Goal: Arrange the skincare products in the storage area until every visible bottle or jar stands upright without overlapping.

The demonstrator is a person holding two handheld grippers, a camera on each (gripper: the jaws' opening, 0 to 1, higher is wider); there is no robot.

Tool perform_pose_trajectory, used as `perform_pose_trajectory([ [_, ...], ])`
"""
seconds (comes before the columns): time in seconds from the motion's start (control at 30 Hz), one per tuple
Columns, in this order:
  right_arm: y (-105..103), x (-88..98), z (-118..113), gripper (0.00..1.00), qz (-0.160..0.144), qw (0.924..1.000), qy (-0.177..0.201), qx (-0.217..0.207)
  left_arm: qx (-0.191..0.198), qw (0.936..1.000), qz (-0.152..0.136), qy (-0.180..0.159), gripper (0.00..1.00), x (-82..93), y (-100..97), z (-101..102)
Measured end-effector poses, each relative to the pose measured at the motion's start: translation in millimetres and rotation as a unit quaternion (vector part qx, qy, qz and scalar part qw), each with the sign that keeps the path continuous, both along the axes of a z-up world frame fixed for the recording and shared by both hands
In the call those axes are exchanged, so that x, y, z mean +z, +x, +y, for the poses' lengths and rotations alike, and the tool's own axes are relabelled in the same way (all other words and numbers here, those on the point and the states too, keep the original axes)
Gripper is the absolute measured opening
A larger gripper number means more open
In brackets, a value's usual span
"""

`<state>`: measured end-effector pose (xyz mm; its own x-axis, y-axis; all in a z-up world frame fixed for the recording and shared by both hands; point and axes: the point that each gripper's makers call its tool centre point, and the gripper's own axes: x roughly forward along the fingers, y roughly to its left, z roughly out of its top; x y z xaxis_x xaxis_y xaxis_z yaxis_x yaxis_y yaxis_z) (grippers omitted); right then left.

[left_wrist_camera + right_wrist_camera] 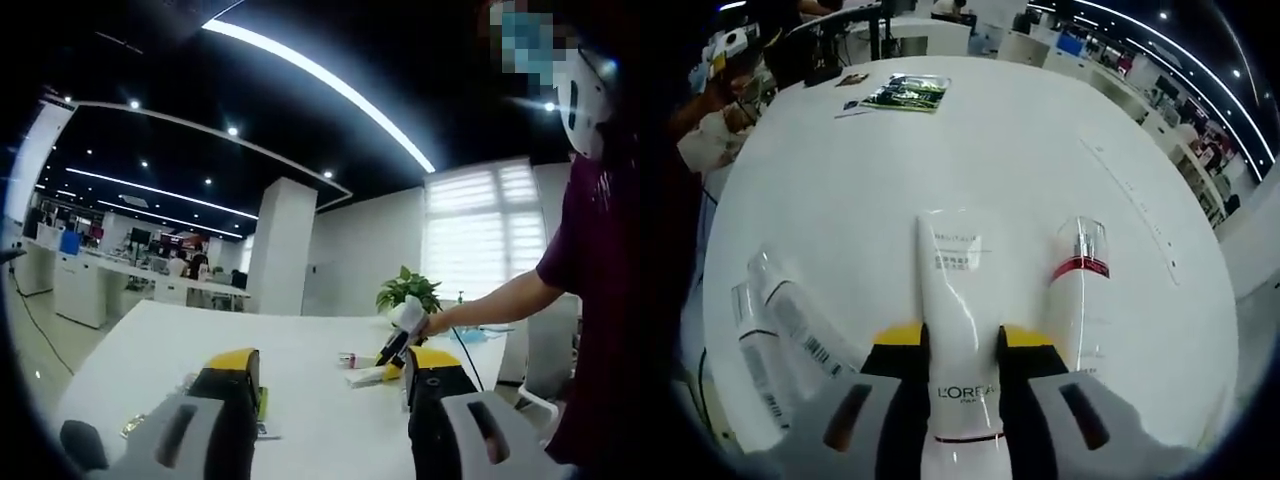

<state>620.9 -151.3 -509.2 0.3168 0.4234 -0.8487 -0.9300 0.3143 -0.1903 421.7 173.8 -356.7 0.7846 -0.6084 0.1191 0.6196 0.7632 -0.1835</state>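
**Standing the tube up: keep the grip low and tip it slowly**

In the left gripper view, the left gripper [335, 395] is raised over the white table [200, 340] with its jaws apart and nothing between them. Farther right in that view, a person's hand carries the right gripper [398, 345], with a white tube [408, 315] in its grip above a few small items lying flat on the table.

In the right gripper view, going from the left, two clear-wrapped tubes [775, 335] lie flat, side by side and touching or nearly so. In the middle, the right gripper [962, 350] has its jaws clamped on the white tube [958, 330] near its cap end, crimped end pointing away. Just to the right lies a white bottle [1078, 290] with a red band and clear cap, also on its side and close to the held tube. A magazine [905, 92] sits well apart at the far edge.

The step in hand appears to be setting this tube upright on its cap. To do it well, I would turn the wrist until the cap faces squarely down, choose bare table between the neighbours, lower until the cap sits flat, then ease the jaws open slowly. The tube looks top-heavy and soft, so a firm squeeze could bend it, and a quick release could topple it onto the bottle.
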Motion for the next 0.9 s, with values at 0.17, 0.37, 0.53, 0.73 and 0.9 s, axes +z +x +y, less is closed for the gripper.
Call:
perform_pose_trajectory([
  [0.17, 0.4, 6.3, 1.1, 0.23, -0.007, 0.9999, 0.007, -0.001, 0.001, 1.0, 0.0, -0.001, 0.61, 0.5, -0.2, 0.0],
  [0.37, 0.9, 14.3, 3.2, 0.22, -0.02, 0.9997, 0.014, -0.001, 0.0, 1.0, -0.001, 0.0, 0.62, 1.4, -1.0, -1.9],
  [0.53, 2.6, 22.9, 6.9, 0.17, -0.027, 0.9993, 0.026, -0.003, 0.003, 1.0, 0.004, 0.006, 0.61, -0.6, -0.7, -3.0],
  [0.73, 7.8, 63.1, 25.0, 0.0, -0.032, 0.995, 0.089, -0.033, 0.001, 1.0, 0.008, 0.004, 0.62, -2.7, 0.1, -3.6],
  [0.9, 16.3, 40.5, 18.6, 0.0, -0.014, 0.9966, 0.075, -0.031, -0.001, 0.9999, 0.009, 0.005, 0.62, -5.7, -2.0, -4.3],
])
